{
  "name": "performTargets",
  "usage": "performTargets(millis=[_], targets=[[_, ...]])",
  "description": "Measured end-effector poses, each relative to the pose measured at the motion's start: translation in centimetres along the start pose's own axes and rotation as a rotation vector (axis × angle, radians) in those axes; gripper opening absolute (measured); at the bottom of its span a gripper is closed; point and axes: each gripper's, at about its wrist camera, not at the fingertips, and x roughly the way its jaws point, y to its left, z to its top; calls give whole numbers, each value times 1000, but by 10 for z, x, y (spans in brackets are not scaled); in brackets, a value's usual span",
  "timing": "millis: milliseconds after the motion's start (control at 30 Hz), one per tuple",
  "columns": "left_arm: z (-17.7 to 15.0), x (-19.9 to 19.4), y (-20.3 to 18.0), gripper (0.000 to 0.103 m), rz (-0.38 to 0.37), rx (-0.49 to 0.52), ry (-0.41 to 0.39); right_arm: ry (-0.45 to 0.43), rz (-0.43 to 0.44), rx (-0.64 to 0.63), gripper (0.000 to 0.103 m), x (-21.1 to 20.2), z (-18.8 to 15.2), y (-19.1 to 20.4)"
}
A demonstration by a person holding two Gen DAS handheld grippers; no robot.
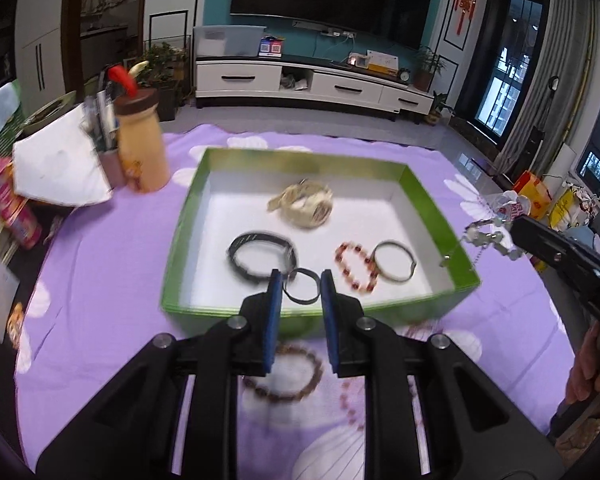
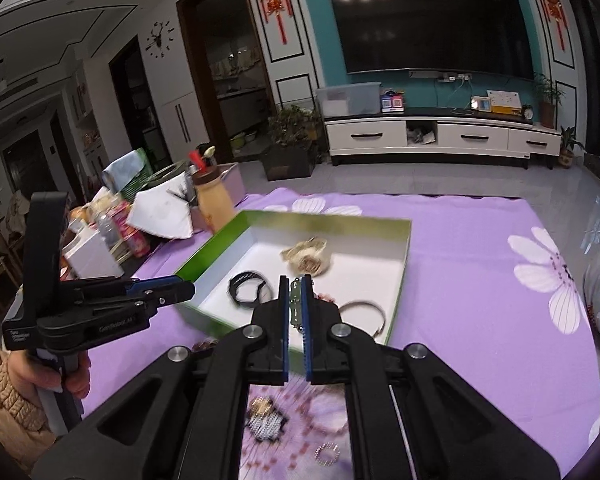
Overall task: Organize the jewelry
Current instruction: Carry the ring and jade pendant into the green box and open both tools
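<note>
**Silver chain bracelet held over the box's right edge**

The right gripper [image 2: 296, 300] has its jaws nearly together on a silver chain bracelet [image 1: 488, 238], which hangs above the right wall of the green box [image 1: 428, 196], links dangling outside the rim. The box sits on a purple floral cloth [image 1: 112, 248] covering the table. On its white floor lie a gold-toned watch [image 1: 306, 204] toward the far wall, a black bracelet [image 1: 260, 254] at the near left, a thin dark ring [image 1: 302, 286] by the near wall, a red bead bracelet [image 1: 356, 266] and a silver bangle [image 1: 394, 260] toward the near right corner.

The left gripper [image 1: 300, 292] hovers above the near wall, jaws apart with nothing between them. On the cloth before the box lies a brown bead bracelet [image 1: 288, 372]; a sparkly dark brooch-like piece [image 2: 266, 420] and a small beaded ring [image 2: 327, 453] lie nearer the table's front edge. A yellow bottle [image 1: 142, 148] stands at the cloth's far left corner.
</note>
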Motion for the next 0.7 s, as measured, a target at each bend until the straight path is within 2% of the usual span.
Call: performTargets(millis=[300, 700], targets=[[35, 51, -15, 19, -7, 11, 60, 23, -53, 11, 5, 45, 22, -26], [36, 101, -20, 19, 20, 50, 146, 127, -87, 34, 5, 108, 24, -51]])
